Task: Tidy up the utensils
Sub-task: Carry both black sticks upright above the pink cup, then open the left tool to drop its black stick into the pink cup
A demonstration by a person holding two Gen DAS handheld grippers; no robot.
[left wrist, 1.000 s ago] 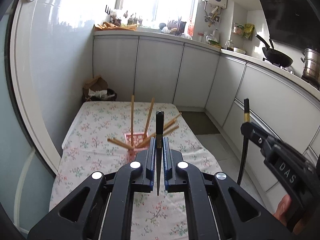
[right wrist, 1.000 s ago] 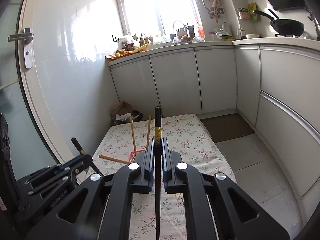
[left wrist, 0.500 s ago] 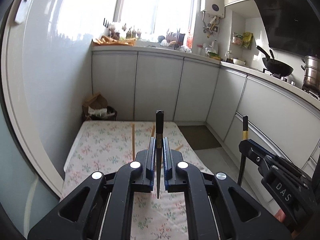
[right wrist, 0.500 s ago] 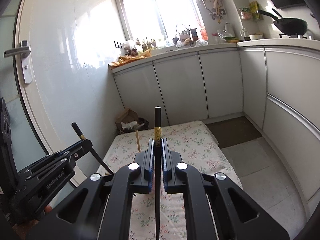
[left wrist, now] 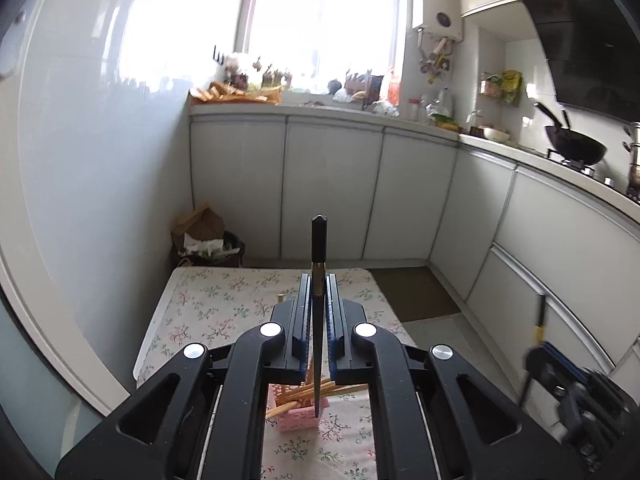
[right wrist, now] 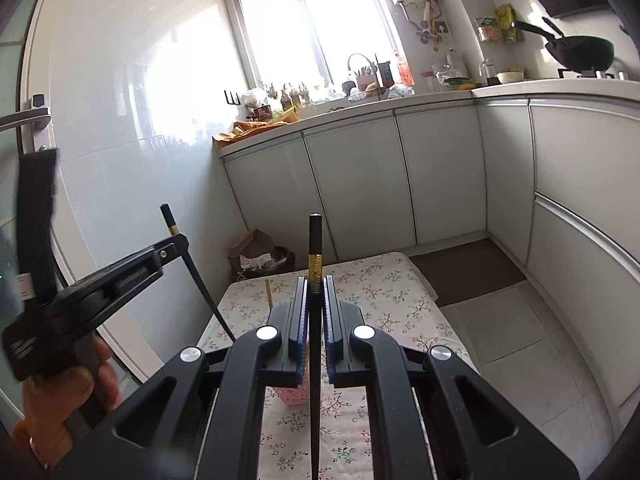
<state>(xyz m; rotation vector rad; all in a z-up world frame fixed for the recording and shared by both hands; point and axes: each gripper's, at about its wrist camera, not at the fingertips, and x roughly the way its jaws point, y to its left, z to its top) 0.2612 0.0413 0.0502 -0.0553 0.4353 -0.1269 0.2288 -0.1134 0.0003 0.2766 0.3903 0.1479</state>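
Only the left wrist view shows wooden chopsticks (left wrist: 316, 392) filling the pink holder (left wrist: 298, 416).

We see a table with a floral-print cloth (left wrist: 224, 304) in a narrow kitchen. Behind its far end, a dark bin stuffed with brown cardboard and paper (left wrist: 208, 240) sits against pale grey cabinet doors (left wrist: 332, 188). The white L-shaped countertop (right wrist: 400, 100) carries clutter under the bright window (left wrist: 320, 20). A black wok (right wrist: 580, 54) is on the hob. White wall-mounted water heater (left wrist: 438, 8) beside the window. Metal door handle (right wrist: 28, 116) at left.
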